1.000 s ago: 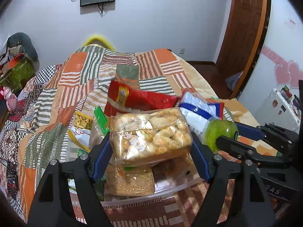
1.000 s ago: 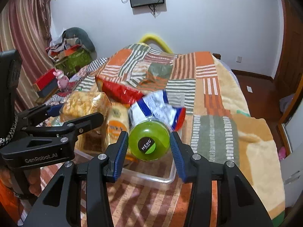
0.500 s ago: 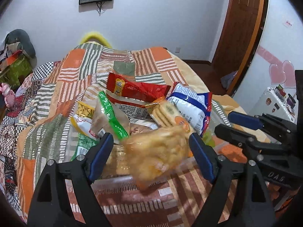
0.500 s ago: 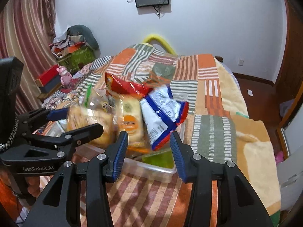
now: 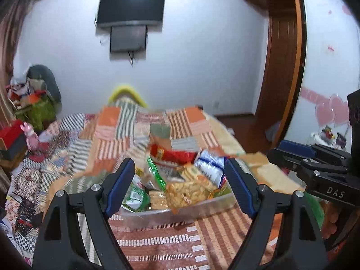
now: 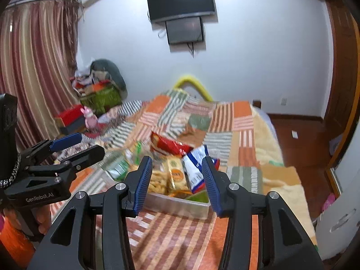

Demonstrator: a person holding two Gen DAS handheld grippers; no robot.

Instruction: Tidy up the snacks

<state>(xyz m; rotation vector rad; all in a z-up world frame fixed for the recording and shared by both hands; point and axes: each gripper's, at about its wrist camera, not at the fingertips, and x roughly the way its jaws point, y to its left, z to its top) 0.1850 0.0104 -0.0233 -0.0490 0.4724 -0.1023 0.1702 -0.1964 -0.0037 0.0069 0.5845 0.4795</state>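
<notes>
Dropped: cookie bag (image 5: pixel 187 193) now in clear bin (image 5: pixel 180 213) (full); both grippers' fingers released, empty

Even, soft indoor light with no single visible source; the pale blue-white rear wall (image 5: pixel 202 56) is bright. Motion blur smears the orange-and-green striped patchwork bedspread (image 5: pixel 126 135) and the packets in the clear plastic tub (image 6: pixel 180 204), while the black gripper frames stay sharp. Fisheye curvature bends the brown wooden door frame (image 5: pixel 299 67), and dark vignetting fills the corners
</notes>
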